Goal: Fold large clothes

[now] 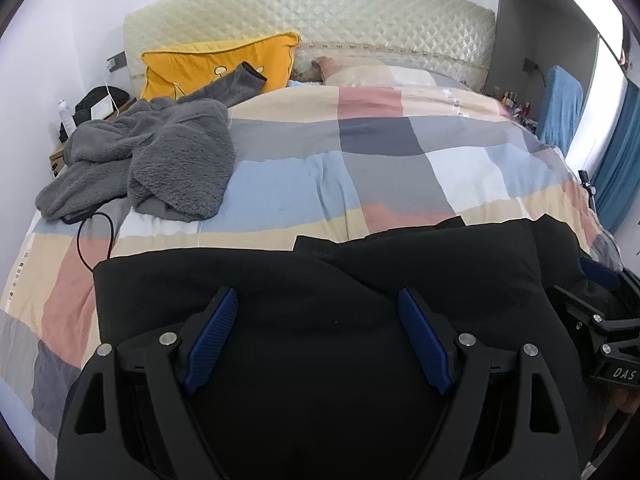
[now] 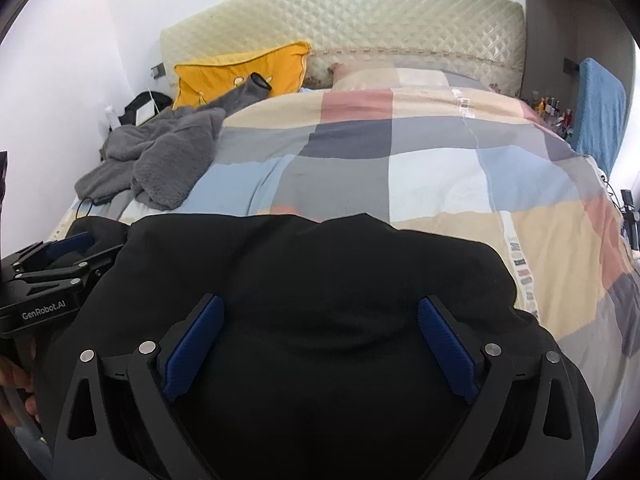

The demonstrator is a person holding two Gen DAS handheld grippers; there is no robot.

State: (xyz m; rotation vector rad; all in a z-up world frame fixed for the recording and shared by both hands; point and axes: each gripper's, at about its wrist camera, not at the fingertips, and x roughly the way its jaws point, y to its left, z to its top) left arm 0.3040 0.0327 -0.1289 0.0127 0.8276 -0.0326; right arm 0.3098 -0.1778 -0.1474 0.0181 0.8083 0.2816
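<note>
Left hand-held gripper spread wide, blue pads clear of cloth, gripping nothing. Right hand-held gripper gapes just as wide, also empty. Beneath both lies the black garment, bunched at the bed's near edge on the checked duvet. Farther off, a grey fleece beside a yellow pillow.

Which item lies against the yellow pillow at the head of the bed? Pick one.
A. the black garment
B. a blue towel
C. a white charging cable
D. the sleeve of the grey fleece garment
D: the grey fleece garment stretches one sleeve up onto the yellow pillow, while the black garment lies at the near end of the bed.
</note>
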